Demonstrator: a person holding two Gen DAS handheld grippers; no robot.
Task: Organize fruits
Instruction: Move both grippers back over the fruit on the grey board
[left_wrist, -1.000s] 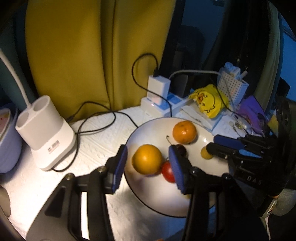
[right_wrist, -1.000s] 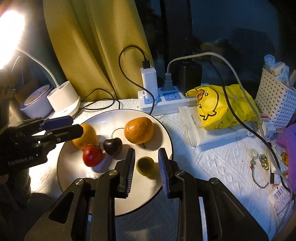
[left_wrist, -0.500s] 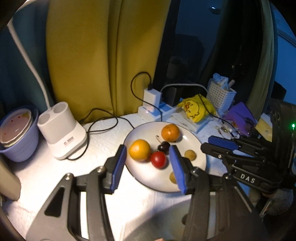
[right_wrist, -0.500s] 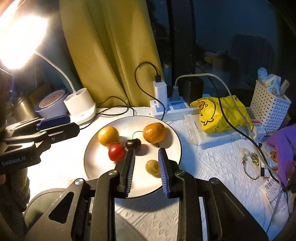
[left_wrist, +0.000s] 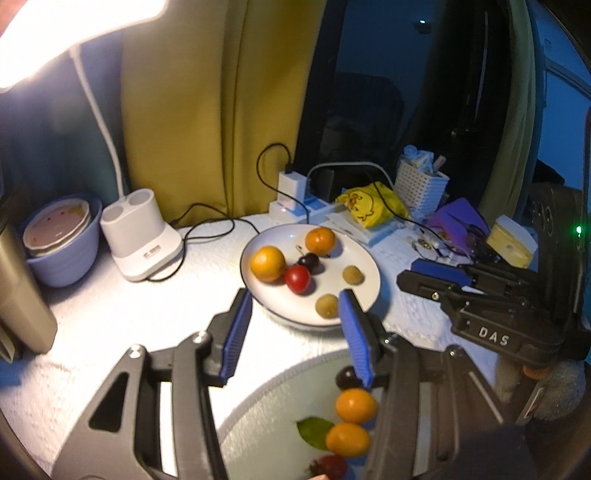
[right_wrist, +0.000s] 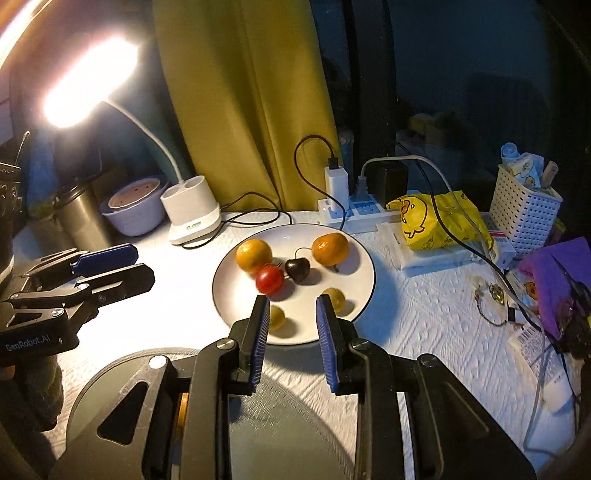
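Note:
A white plate (right_wrist: 354, 254) holds two oranges (right_wrist: 254, 255), a red cherry tomato (right_wrist: 270, 280), a dark cherry (right_wrist: 297, 268) and two small yellow-green fruits (right_wrist: 334, 298). The plate (left_wrist: 365, 266) also shows in the left wrist view. A second, grey-rimmed plate (left_wrist: 258, 413) close below holds a dark cherry (left_wrist: 346, 377), two small oranges (left_wrist: 355, 405), a green leaf and a red fruit. My left gripper (left_wrist: 293, 325) is open and empty above the gap between the plates. My right gripper (right_wrist: 291, 325) is open and empty at the white plate's near edge.
A white lamp base (right_wrist: 192, 214) and a lavender bowl (right_wrist: 133, 214) stand at the left. A power strip with chargers (right_wrist: 347, 210), a yellow duck bag (right_wrist: 439, 221), a white basket (right_wrist: 524, 218) and purple cloth (right_wrist: 554, 280) crowd the right. Yellow curtain behind.
Both grippers have pulled back and up from the white plate, which now looks smaller. The near grey-rimmed plate with fruit has come into view below them.

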